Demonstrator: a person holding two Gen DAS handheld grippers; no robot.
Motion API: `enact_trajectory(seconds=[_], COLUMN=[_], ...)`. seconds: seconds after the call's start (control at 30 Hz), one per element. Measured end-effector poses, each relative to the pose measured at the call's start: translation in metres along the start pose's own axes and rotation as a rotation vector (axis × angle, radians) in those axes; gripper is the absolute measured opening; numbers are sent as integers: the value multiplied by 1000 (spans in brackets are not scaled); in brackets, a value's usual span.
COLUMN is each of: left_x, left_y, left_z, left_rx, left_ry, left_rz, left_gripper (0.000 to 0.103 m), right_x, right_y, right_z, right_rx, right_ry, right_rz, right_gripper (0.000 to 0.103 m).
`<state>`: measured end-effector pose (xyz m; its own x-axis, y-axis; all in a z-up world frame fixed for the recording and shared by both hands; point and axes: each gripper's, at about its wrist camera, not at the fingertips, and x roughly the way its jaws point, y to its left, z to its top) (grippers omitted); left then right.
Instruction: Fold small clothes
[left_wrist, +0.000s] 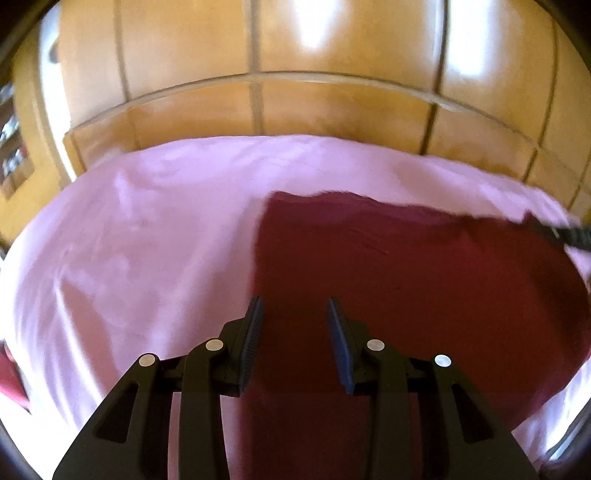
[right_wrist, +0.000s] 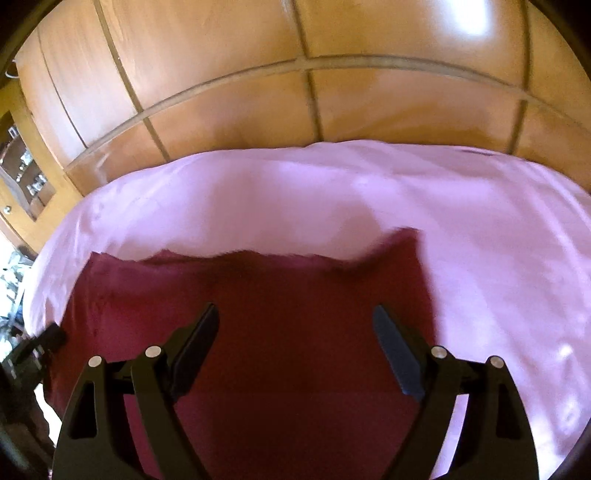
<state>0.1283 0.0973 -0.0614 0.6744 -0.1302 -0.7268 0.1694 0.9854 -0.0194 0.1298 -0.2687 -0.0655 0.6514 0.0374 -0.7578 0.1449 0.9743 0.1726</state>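
Note:
A dark red garment lies spread flat on a pink sheet. In the left wrist view my left gripper is open and empty, just above the garment's left edge. The right gripper's tip shows at the garment's far right. In the right wrist view the garment fills the lower middle on the pink sheet, with a raised corner at its upper right. My right gripper is open wide and empty over the garment. The left gripper shows at the left edge.
A wooden panelled wardrobe stands right behind the bed, also in the right wrist view. A glass-fronted cabinet is at far left. Something red lies at the sheet's left edge.

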Motion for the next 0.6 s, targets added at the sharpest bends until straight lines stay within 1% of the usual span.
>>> enact_trajectory(seconds=[0.07,0.1,0.17,0.23,0.3,0.43,0.47,0.5,0.53,0.57,0.6], left_x=[-6,-7,-5,0,6,27,33,39,49,55,64], left_y=[21,30,50,62,65,68,67,65,60,55,47], left_z=[1,1,1,2,4,20,24,27,30,30,32], left_rx=[-63,-89,-141,-174,-176,-201,-206,-208,-199,-184,-155], left_ry=[-22,-30,-4,16,29,63,78,90,108,131,169], left_rz=[26,31,-6,-35,-43,-109,-122,-136,-150,-159,-178], left_gripper=[66,66,66,66,66,66,66,60,54,34,6], right_x=[-12,-19,-27,-31,-29,-19,-16,-9,-4,0,-1], right_y=[-14,-24,-39,-54,-60,-63,-63,-62,-62,-60,-55], right_z=[-9,-15,-22,-29,-32,-29,-28,-27,-27,-25,-24], right_rx=[16,30,70,123,154,179,180,179,177,169,146], right_ry=[-5,-7,-7,-1,5,14,20,37,53,69,64], right_rz=[-29,-51,-68,-67,-62,-44,-42,-31,-13,3,-23], right_gripper=[79,78,77,72,70,67,62,49,40,18,11])
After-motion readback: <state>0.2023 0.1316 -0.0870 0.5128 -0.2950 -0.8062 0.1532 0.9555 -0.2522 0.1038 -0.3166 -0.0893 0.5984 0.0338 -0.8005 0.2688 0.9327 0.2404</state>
